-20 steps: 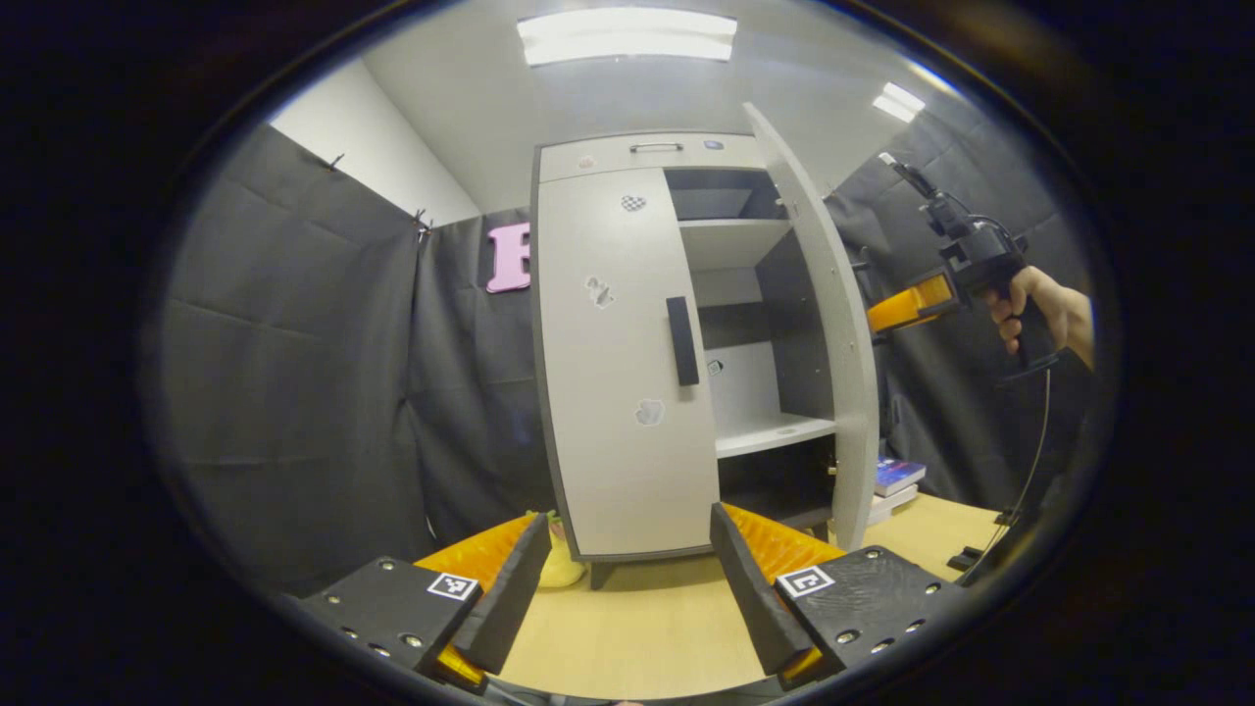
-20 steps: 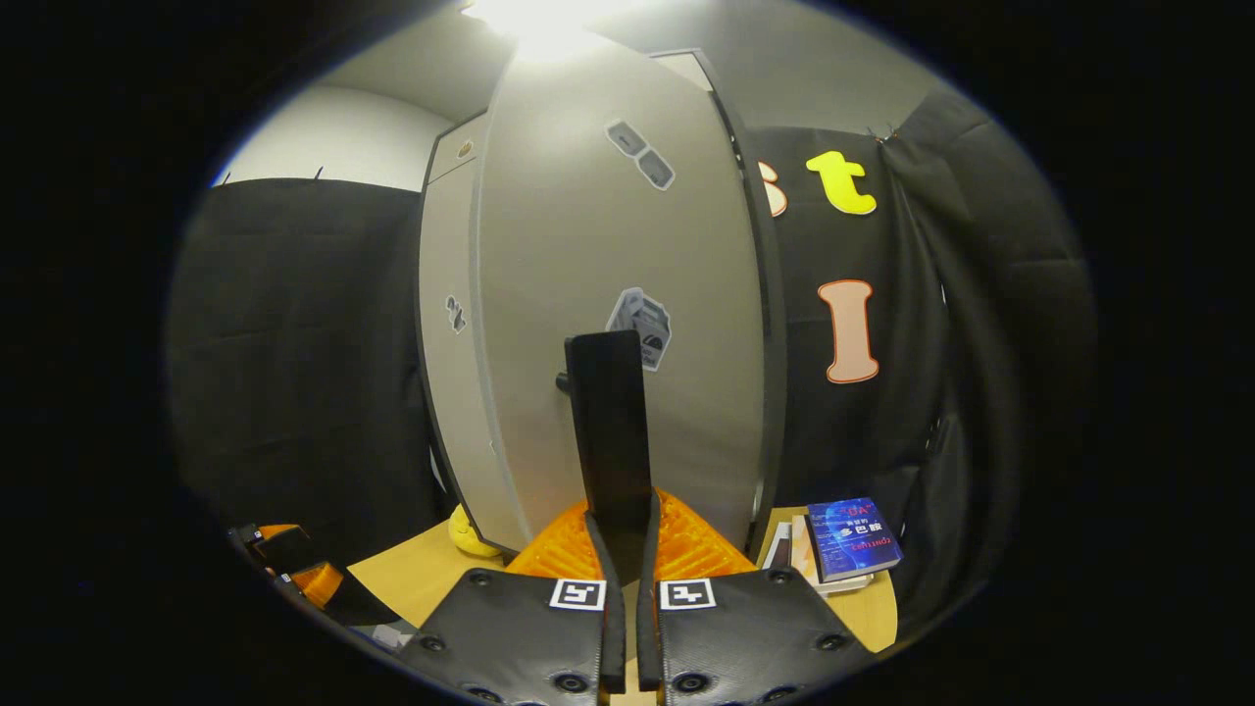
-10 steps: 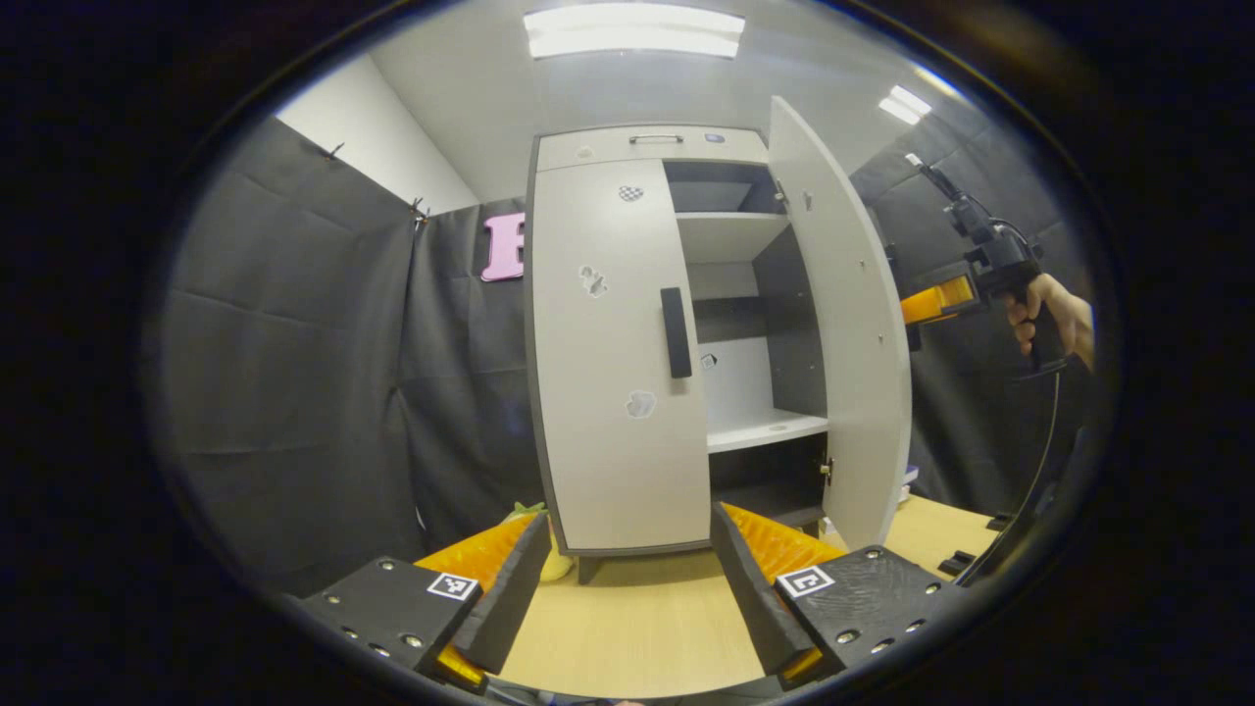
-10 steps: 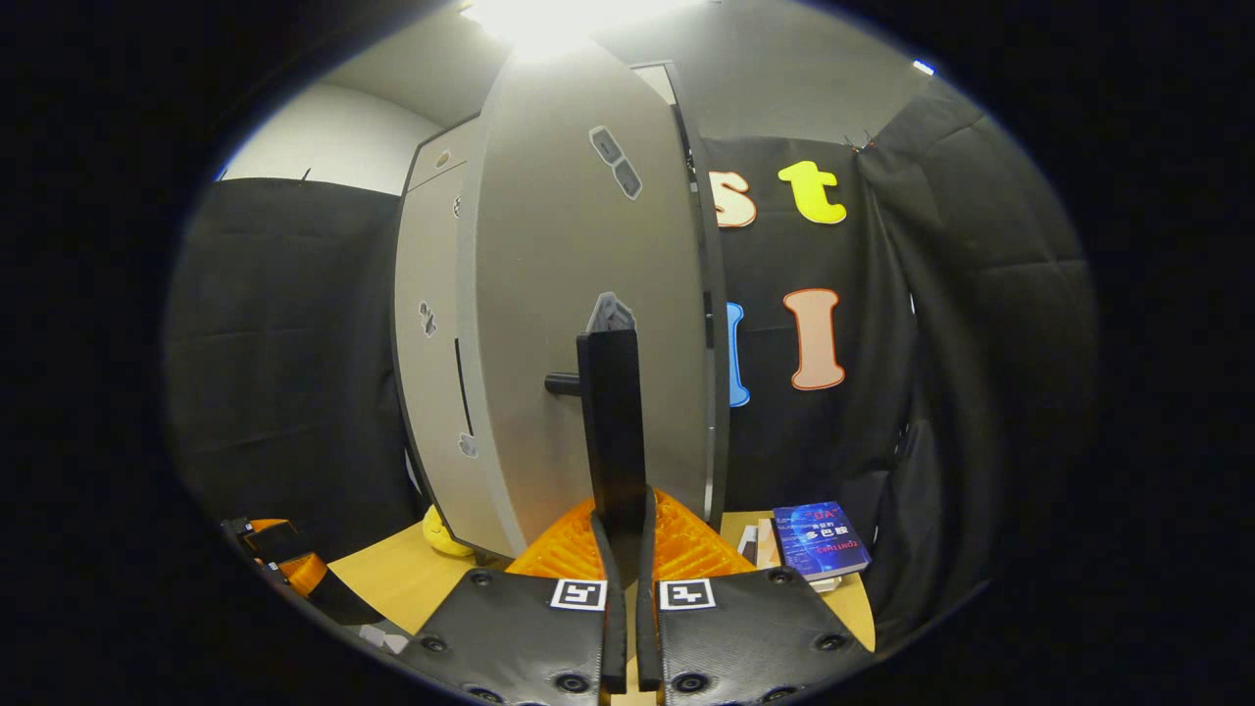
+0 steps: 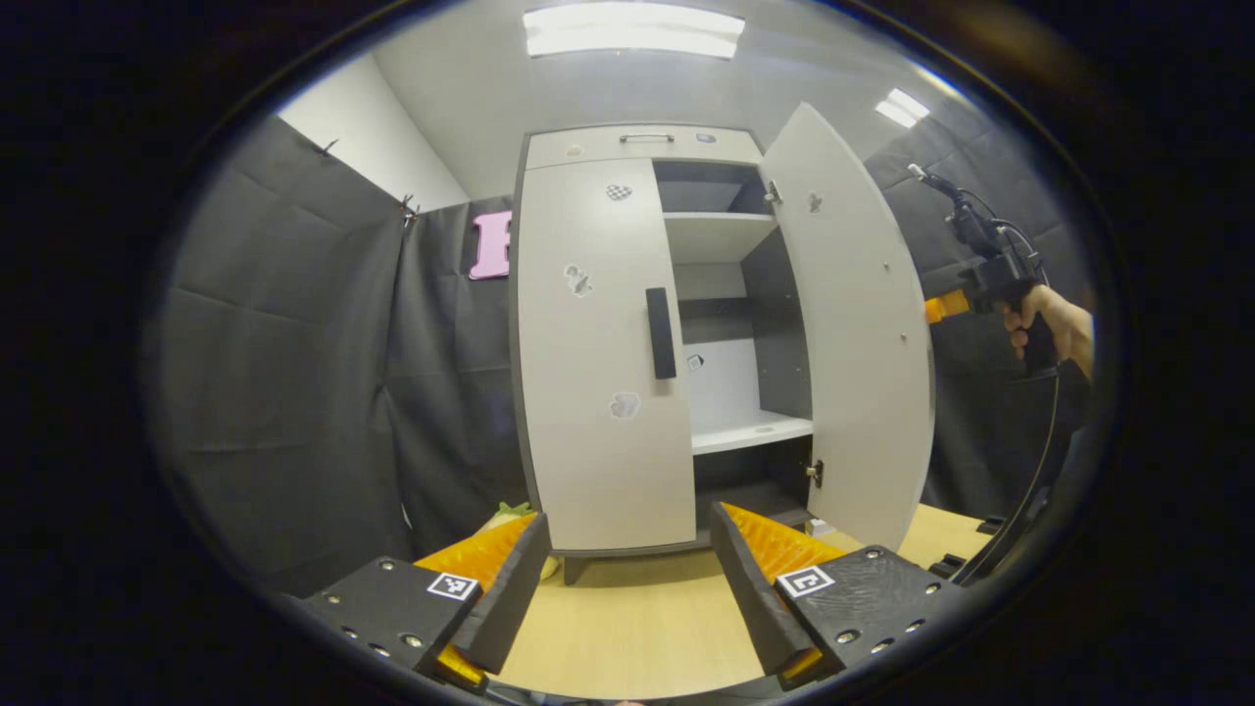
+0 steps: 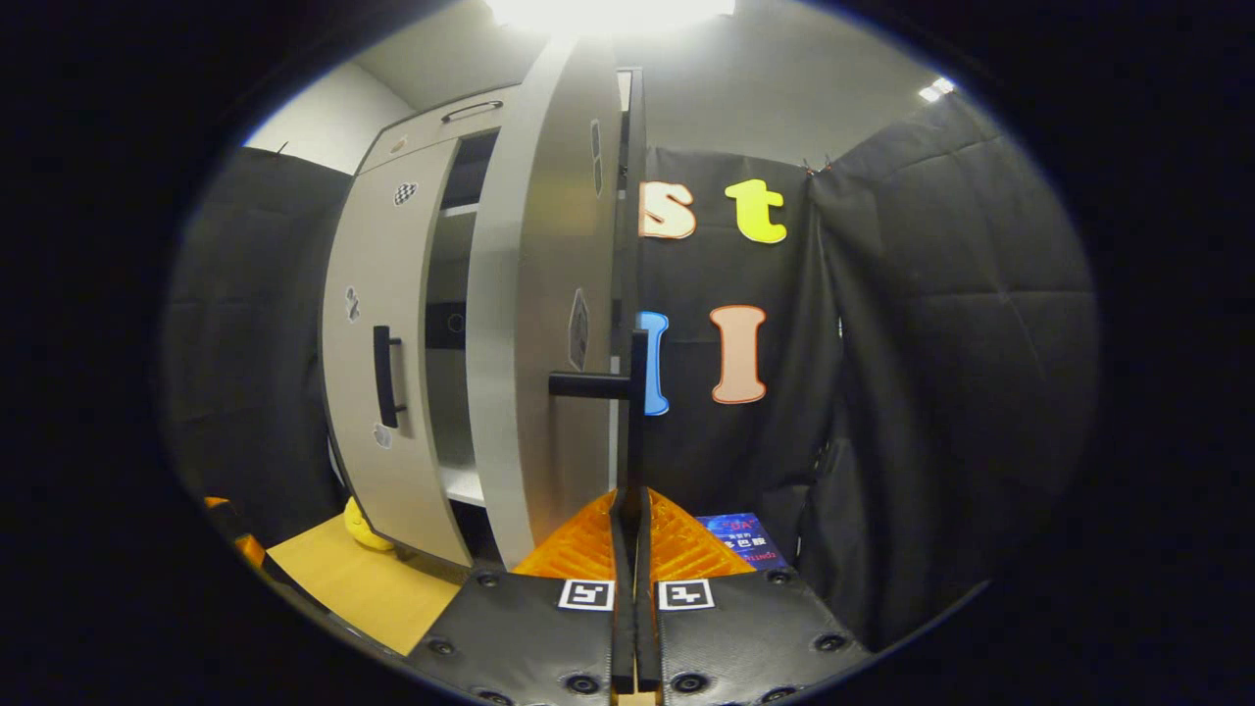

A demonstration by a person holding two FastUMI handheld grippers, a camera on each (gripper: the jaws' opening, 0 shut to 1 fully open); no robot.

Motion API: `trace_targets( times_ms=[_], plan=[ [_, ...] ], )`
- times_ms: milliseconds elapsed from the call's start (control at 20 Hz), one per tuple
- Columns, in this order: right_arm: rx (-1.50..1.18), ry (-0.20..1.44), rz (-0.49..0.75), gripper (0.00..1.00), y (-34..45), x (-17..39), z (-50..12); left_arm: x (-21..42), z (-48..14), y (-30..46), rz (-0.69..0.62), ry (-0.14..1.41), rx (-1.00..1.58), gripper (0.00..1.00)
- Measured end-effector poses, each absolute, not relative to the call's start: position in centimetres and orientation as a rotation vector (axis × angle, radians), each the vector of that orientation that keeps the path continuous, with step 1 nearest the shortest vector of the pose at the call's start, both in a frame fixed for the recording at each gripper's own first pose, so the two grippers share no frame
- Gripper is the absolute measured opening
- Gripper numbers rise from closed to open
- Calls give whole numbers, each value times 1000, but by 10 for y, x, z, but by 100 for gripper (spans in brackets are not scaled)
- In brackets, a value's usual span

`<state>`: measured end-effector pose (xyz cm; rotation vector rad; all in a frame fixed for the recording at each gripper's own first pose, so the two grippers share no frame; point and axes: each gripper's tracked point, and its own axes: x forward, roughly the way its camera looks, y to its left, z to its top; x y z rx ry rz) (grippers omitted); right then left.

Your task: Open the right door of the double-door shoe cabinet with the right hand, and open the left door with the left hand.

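Note:
The grey shoe cabinet [image 5: 637, 147] stands on the table. Its left door [image 5: 598, 363] is closed, with a dark vertical handle [image 5: 660, 333]. My left gripper [image 5: 627, 520] is open, low over the table and well short of that door. The right door [image 5: 853, 333] is swung wide open. In the right gripper view this door [image 6: 549, 324] is nearly edge-on. My right gripper [image 6: 627, 500] is shut on the door's dark handle bar [image 6: 635, 412]. At the far right of the left gripper view, a hand [image 5: 1044, 324] holds the right gripper behind the door's edge.
Light shelves [image 5: 750, 431] show inside the open half. The wooden table [image 5: 627, 628] runs under the cabinet. A yellow object [image 6: 365, 525] lies by the cabinet's left foot. A blue book [image 6: 735, 534] lies on the right, near the cloth wall.
The right door has swung further open, drawn by the right gripper on its handle. The hand moved right and away. The left gripper stayed open and barely shifted.

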<state>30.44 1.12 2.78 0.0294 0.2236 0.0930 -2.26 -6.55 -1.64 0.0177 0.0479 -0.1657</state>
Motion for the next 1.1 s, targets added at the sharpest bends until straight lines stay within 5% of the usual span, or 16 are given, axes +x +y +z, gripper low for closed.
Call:
trace_targets(
  times_ms=[250,350,400,600,650,750,1100],
  plan=[
    [-18,187,62,0,7,302,30,-23,-15,-68,-174,55,3,95],
    [-44,182,56,8,5,297,28,-25,-11,-69,-183,47,3,94],
    [-54,179,44,3,2,293,28,-25,-8,-70,-190,42,4,94],
    [1,154,-1,48,1,283,33,-32,3,-75,-229,26,-11,94],
    [26,141,3,70,2,283,33,-33,8,-77,-239,19,-20,94],
    [75,120,-2,98,8,275,36,-33,28,-82,-257,-1,-34,94],
    [17,67,-53,97,11,228,42,47,72,-99,-287,-36,-83,94]
  ],
)
